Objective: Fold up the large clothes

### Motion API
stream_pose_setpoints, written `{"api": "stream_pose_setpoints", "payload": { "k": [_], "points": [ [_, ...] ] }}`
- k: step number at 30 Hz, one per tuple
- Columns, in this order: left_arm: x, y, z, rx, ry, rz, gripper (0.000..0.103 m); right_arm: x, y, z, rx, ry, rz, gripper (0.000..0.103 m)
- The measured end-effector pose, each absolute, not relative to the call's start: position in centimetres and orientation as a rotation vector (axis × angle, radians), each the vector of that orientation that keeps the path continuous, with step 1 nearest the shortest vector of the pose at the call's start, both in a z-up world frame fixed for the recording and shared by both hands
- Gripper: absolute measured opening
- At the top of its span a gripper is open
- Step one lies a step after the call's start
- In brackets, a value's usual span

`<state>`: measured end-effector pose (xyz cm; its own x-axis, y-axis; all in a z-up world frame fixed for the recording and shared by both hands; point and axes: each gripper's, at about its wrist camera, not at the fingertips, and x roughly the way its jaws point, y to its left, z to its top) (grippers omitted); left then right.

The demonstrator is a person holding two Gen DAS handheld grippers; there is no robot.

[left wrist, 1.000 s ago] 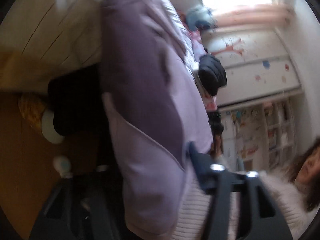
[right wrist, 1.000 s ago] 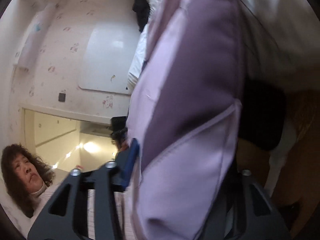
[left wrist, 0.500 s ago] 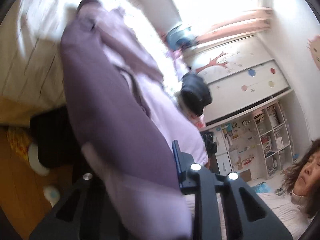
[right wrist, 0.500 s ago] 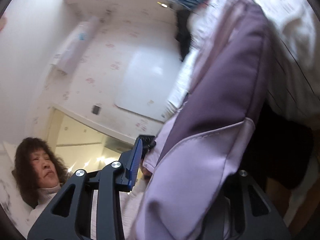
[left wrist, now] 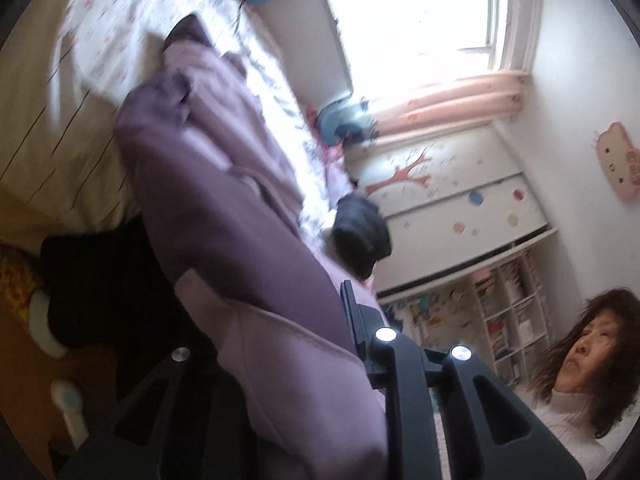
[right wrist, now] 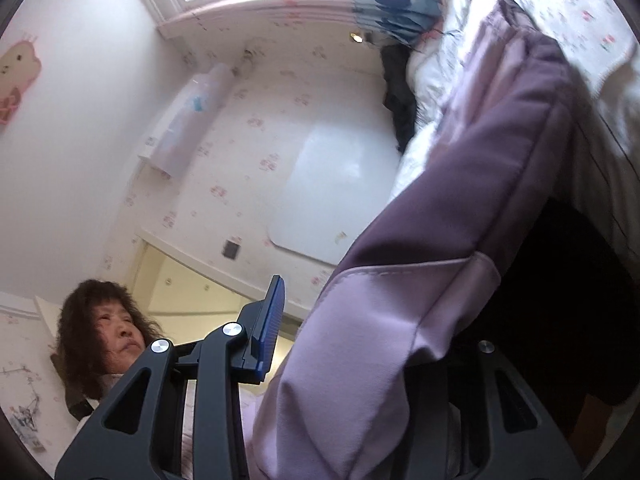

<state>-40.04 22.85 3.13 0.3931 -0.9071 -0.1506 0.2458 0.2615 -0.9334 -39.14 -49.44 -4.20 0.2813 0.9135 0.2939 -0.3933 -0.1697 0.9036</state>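
While the purple coat (left wrist: pixel 224 216) hangs over the bed (left wrist: pixel 48 152), both grippers — left gripper (left wrist: pixel 276 344), right gripper (right wrist: pixel 372 320) — pinch its hem tight.

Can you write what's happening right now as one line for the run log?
step: lifting | item: two-tone purple padded garment | left gripper: shut on it | right gripper: holding it | over: white floral bed

A padded jacket (left wrist: pixel 224 216) stretches from the bed (left wrist: pixel 52 148) up between both grippers' jaws. A bookshelf (left wrist: pixel 496 320) stands below a cabinet (left wrist: pixel 452 196) beside the window (left wrist: pixel 416 20); a whiteboard (right wrist: pixel 340 196) hangs on the opposite wall.
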Motion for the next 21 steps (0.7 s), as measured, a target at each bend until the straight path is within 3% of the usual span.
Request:
{"api": "stream_pose_setpoints", "payload": {
  "k": [9,21],
  "points": [
    [-32.8,22.4,10.1,-0.968,0.684,-0.897,0.02,-31.8,-49.4,2.4,1.199,0.423,1.298,0.039],
    [-21.2,23.3,9.2,-1.114,0.665,-0.801,0.02,-18.8,-47.9,6.7,1.224,0.436,1.179,0.039]
  ]
}}
